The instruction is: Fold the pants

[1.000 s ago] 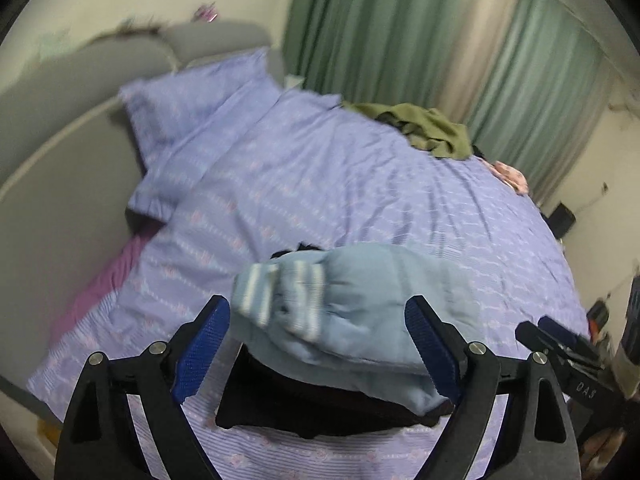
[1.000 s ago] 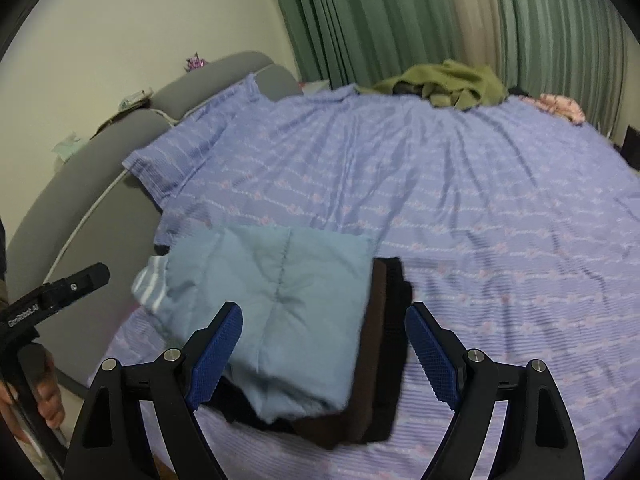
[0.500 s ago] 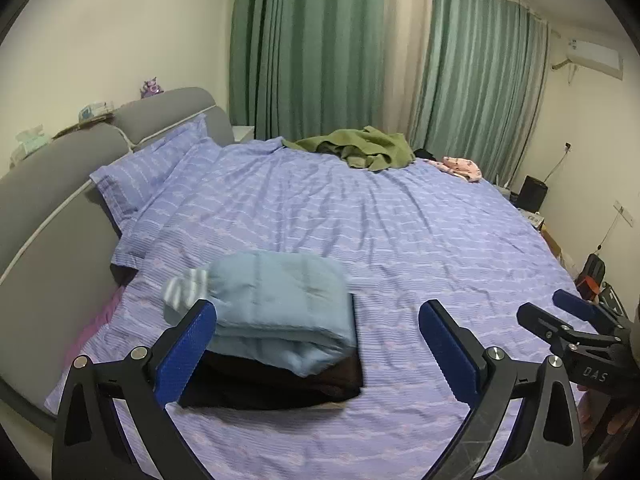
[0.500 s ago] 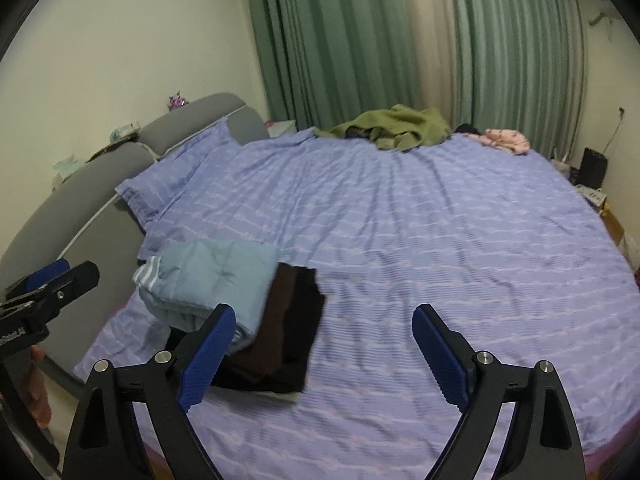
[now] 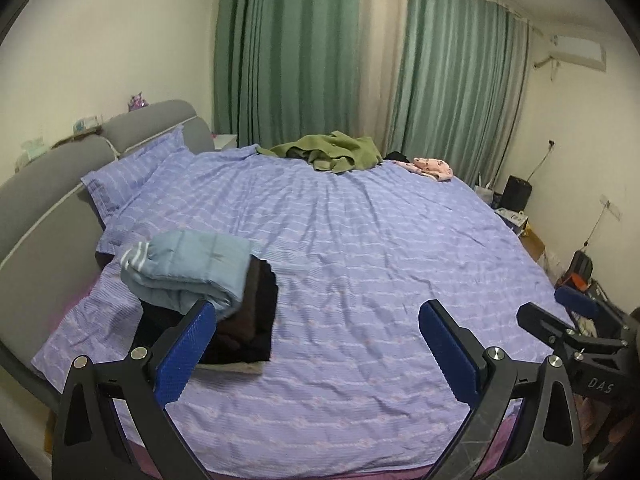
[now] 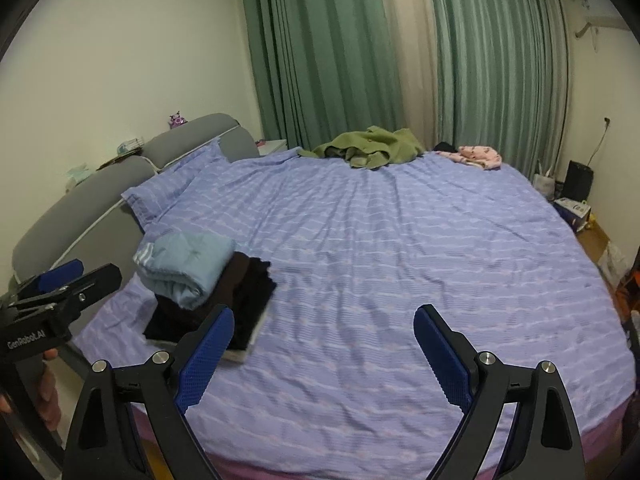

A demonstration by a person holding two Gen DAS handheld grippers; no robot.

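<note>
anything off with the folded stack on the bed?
Slightly. The light blue folded pants sit skewed toward the headboard side of the dark folded stack, overhanging its edge. Unfolded: an olive garment and a pink one, far side.

Folded light-blue pants (image 5: 188, 268) (image 6: 186, 266), their white-striped waistband facing the grey headboard (image 5: 52, 184) (image 6: 80, 208), lie as a thick, rounded bundle atop a stack of dark folded clothes (image 5: 248, 320) (image 6: 240, 300) on the bed's edge near that headboard.
</note>
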